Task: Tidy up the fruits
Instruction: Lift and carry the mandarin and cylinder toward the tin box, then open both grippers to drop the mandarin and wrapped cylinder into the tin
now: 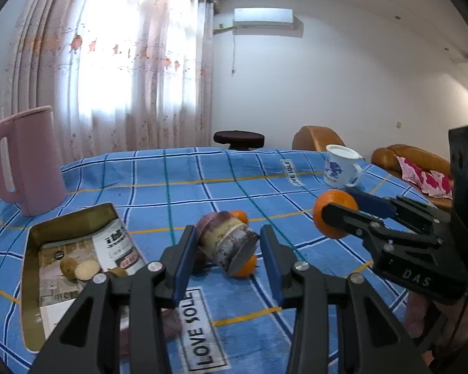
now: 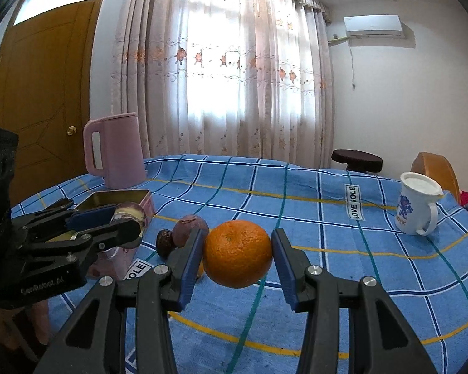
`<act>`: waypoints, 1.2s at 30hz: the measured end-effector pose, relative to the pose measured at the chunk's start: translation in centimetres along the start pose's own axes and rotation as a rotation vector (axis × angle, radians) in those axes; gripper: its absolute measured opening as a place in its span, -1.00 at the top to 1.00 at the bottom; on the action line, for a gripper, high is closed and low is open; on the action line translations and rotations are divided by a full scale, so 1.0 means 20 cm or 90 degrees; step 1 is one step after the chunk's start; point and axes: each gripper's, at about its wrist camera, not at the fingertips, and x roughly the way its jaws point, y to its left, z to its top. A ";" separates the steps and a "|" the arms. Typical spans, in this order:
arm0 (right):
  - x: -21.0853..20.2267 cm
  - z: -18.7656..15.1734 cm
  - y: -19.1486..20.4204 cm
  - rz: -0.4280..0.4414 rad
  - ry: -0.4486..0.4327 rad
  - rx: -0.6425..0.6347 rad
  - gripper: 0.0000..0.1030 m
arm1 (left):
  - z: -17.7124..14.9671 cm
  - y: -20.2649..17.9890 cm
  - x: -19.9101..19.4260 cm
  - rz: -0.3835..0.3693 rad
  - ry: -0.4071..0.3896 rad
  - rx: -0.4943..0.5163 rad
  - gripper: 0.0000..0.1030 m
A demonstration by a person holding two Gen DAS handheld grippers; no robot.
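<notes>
Left wrist view: held between the two blue pads of the left gripper [image 1: 228, 251], above the cloth [image 1: 202, 187], a purple-brown yam [image 1: 226, 243] cut like a cylinder. Long axis slanted, cut end turned down and to the right, toward the camera. Jaws about half open, closed on its sides. Behind and under the yam, two small oranges [image 1: 246, 266] lying on the cloth. At left, a tin [image 1: 34, 280] with a kiwi [image 1: 68, 267] inside on printed paper. Further left, a pink jug [image 1: 28, 162]. At right, the right gripper [image 1: 335, 218] gripping an orange [image 1: 333, 213], raised near a mug [image 1: 341, 168].

Right wrist view: round orange [image 2: 237, 254] clamped between the pads, jaws half open, stem dimple facing up and to the camera. Beside it on the cloth, two dark fruits [image 2: 190, 230], touching each other. At left, the left gripper [image 2: 121, 221] holding the yam [image 2: 131, 215] in front of the tin [image 2: 131, 194].
</notes>
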 end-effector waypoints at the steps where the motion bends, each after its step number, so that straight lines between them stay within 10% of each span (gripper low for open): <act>1: 0.00 0.00 0.01 0.002 0.000 -0.003 0.09 | 0.00 0.02 0.00 0.002 0.000 -0.003 0.17; 36: 0.56 0.23 0.73 0.173 0.082 -0.093 0.09 | -0.03 0.75 -0.02 0.156 0.060 -0.122 0.17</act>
